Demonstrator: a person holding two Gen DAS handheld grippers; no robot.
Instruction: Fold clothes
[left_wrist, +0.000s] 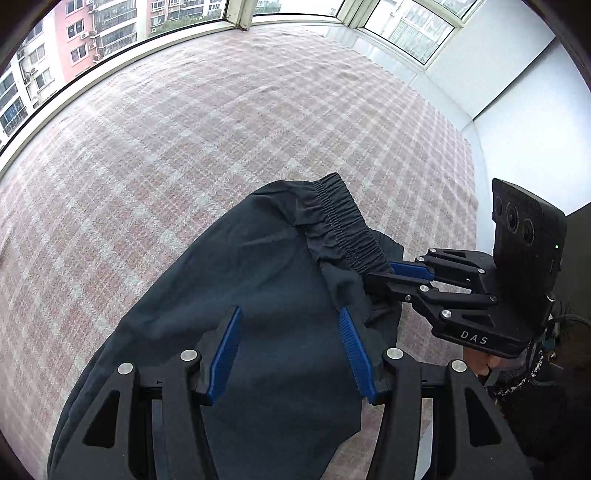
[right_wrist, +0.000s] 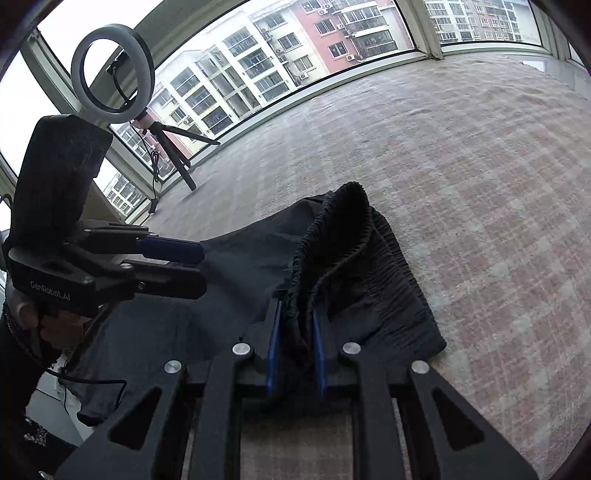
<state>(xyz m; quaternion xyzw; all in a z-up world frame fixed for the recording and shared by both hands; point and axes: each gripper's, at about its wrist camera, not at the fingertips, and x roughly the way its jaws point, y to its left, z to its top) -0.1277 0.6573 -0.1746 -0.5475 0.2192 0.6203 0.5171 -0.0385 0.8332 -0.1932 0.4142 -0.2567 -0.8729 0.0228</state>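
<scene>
A dark navy garment (left_wrist: 258, 277) with a gathered elastic waistband (left_wrist: 343, 229) lies on a pink-and-grey checked cloth surface (left_wrist: 221, 129). My left gripper (left_wrist: 290, 332) hovers open over the garment's flat part, with nothing between its blue pads. My right gripper (left_wrist: 373, 280) comes in from the right and is shut on the waistband's near end. In the right wrist view, the waistband (right_wrist: 343, 240) bunches up and runs down between the pads of the right gripper (right_wrist: 295, 317). The left gripper (right_wrist: 201, 267) sits to the left over the garment (right_wrist: 240, 266), its jaws apart.
A ring light on a small tripod (right_wrist: 112, 74) stands at the far left edge by the windows (right_wrist: 258, 66), with a cable trailing down. A white wall (left_wrist: 535, 110) borders the surface on the right. A hand (right_wrist: 55, 325) holds the left gripper.
</scene>
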